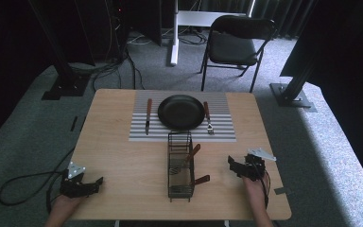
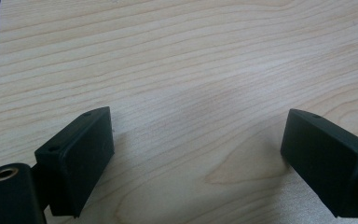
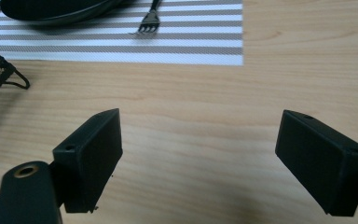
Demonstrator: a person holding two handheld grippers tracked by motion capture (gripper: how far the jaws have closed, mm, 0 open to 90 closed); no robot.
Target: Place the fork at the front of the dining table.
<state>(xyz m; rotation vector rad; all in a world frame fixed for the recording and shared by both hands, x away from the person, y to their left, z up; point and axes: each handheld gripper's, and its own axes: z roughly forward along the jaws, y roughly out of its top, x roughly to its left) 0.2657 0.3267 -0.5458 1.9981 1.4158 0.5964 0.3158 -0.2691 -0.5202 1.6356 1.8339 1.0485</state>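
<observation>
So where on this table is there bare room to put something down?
Bare wood lies on both sides of the wire basket: left, toward the left tongs, and right, toward the right tongs. The strips beside the striped mat are free too. The middle is crowded: plate, knife, fork.

Your left gripper [image 1: 93, 181] sits low at the near left, jaws spread wide and holding nothing, pointing right, with your left hand [image 1: 66, 204] behind it. Your right gripper [image 1: 232, 165] is at the near right, jaws just as wide and bare, pointing left and slightly away, your right hand [image 1: 254, 185] gripping from below. Both forearms enter from the bottom edge.
</observation>
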